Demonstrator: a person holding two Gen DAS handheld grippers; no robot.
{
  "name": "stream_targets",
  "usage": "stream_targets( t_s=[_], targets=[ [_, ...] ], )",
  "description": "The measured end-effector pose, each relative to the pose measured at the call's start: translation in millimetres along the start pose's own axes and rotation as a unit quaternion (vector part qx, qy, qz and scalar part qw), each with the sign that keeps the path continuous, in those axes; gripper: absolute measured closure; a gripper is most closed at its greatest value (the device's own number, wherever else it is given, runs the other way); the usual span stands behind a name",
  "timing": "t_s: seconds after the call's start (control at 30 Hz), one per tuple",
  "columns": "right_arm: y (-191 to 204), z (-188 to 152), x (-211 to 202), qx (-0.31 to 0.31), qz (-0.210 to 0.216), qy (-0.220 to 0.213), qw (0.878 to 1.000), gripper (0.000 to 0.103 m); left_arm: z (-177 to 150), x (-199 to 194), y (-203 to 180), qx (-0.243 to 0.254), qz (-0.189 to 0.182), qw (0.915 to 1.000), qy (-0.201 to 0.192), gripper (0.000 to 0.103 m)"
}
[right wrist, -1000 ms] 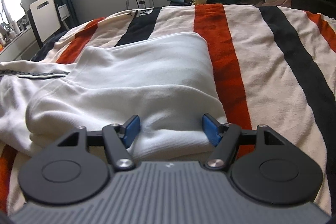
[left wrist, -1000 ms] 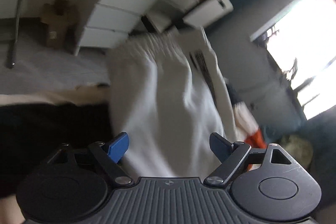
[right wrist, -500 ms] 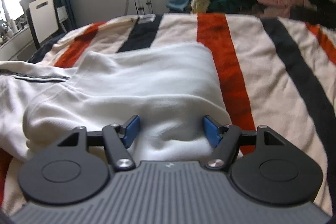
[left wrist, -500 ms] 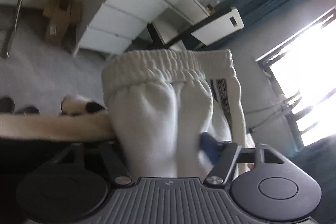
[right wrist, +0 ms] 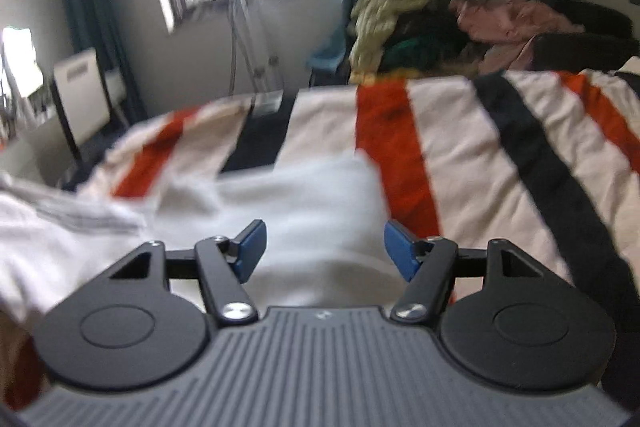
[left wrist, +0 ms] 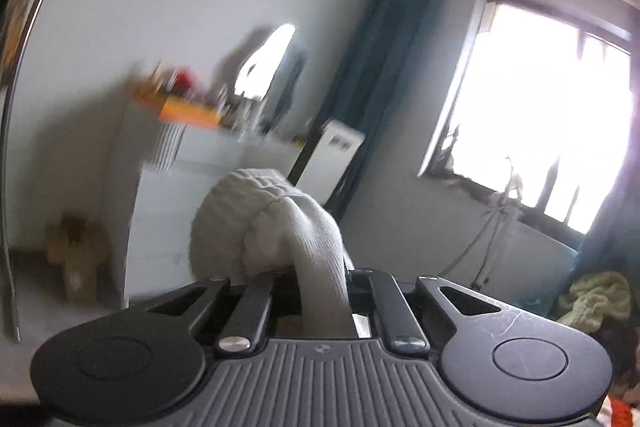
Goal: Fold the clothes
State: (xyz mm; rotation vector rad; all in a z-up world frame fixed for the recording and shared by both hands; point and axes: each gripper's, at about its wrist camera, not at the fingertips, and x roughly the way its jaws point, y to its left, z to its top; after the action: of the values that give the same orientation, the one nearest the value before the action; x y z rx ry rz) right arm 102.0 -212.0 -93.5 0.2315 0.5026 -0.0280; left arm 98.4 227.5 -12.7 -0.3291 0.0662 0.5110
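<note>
Left gripper point(left wrist: 316, 277): jaws clamped on a bunch of the white garment point(left wrist: 272, 223), lifted against the window wall. Right gripper point(right wrist: 322, 247): jaws spread wide, empty, over the white garment lying on the striped bedspread point(right wrist: 460, 155), clothes pile point(right wrist: 440, 23) beyond.

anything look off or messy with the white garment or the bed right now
Nothing damaged or spilled. The white garment lies rumpled on the striped bedspread, and the left gripper is shut on its bunched ribbed waistband. The right gripper is open over it. Unfolded clothes are heaped behind the bed.
</note>
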Motion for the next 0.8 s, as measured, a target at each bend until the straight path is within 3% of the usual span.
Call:
stream_targets(
  t_s=[0.17,0.3,0.4,0.6,0.8],
  targets=[
    [-25.9,21.6,-34.4,0.035,0.013,-0.045,0.998,0.035,16.5,-39.6,-92.4,0.073,-0.038,0.9947,-0.063,0.095],
    [-58.6,39.7,-50.3,0.1,0.021,-0.074,0.992,0.034,-30.1,-62.7,-156.6,0.14,-0.088,0.9837,-0.072,0.095],
    [-79.5,45.5,-55.0,0.128,0.021,-0.087,0.988,0.034,-70.7,-79.1,-203.0,0.19,-0.127,0.9709,-0.073,0.095],
    [-118.0,50.5,-57.5,0.175,0.017,-0.1,0.979,0.034,-152.0,-111.8,-295.7,0.288,-0.203,0.933,-0.074,0.095],
    [-144.9,43.9,-41.1,0.215,0.006,-0.087,0.973,0.034,-233.2,-144.5,-388.3,0.381,-0.276,0.8794,-0.073,0.095]
  ],
)
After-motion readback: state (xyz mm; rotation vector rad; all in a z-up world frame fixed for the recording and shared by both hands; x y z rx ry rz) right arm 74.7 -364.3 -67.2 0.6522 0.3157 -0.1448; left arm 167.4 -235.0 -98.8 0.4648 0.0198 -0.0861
